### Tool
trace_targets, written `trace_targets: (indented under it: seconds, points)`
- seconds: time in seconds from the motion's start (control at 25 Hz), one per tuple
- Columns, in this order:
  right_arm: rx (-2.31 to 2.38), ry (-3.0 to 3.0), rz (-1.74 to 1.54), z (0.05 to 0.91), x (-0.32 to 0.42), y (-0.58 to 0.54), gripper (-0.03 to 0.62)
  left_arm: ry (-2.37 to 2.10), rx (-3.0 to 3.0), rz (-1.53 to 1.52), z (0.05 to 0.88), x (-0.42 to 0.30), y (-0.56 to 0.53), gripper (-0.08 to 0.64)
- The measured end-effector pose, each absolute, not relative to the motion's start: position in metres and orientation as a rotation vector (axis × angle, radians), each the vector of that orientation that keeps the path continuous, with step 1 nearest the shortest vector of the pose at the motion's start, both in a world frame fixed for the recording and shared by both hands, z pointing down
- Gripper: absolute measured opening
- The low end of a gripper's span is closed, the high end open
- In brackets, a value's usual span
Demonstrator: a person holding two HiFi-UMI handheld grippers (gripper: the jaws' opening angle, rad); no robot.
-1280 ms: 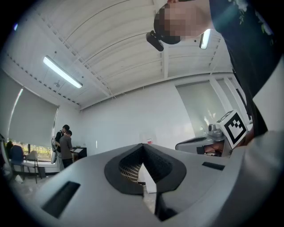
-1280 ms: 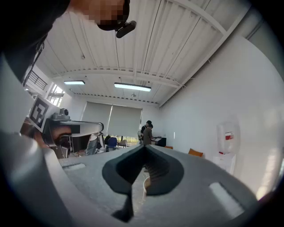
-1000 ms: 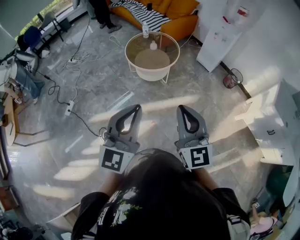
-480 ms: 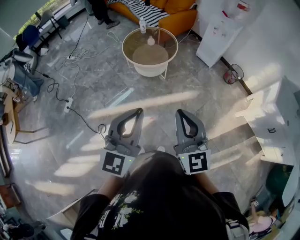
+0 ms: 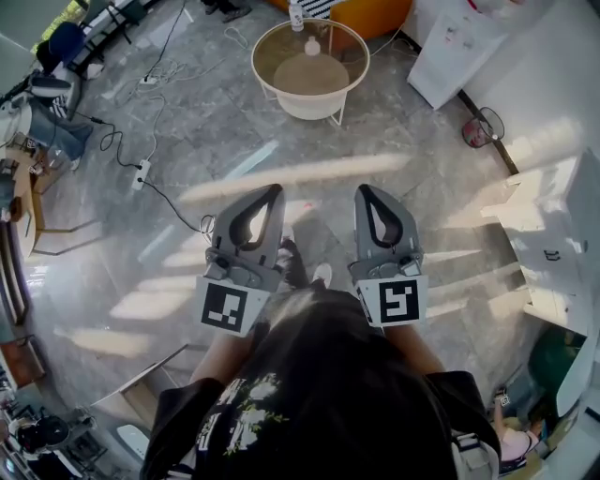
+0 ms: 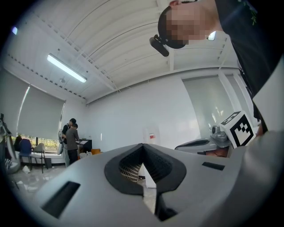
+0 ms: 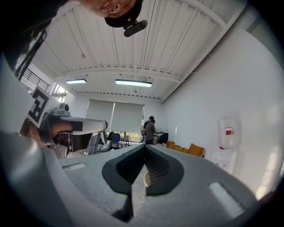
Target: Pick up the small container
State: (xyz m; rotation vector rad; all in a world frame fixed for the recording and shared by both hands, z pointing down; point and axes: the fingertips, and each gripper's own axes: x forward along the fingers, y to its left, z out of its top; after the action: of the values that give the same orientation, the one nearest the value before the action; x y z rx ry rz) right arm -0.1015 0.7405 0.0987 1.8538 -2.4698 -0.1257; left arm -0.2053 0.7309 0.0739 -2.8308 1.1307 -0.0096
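Note:
A small white container stands on the round glass-topped table at the top of the head view, next to a taller bottle at the table's far rim. Both grippers are held level and side by side, well short of the table. The left gripper is shut with nothing in it, its jaws meeting at the tip. The right gripper is also shut and empty, its jaws together. Through the left jaws' gap a bit of white lattice shows.
A cable and power strip lie on the grey floor at the left. A white water dispenser and a small red fan stand at the right of the table, a white desk further right. Two people stand far off.
The round table has slid toward the top edge of the head view, and the person's shoes now show between the grippers. Both grippers stay shut and side by side.

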Motion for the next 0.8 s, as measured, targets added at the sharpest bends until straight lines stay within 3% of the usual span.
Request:
trace_targets:
  seconds: [0.8]
  points:
    - [1.812,-2.438,-0.192,0.105,-0.112,0.615,-0.005,1.094,-2.852,-0.033,0.081,-0.212,0.604,0.005]
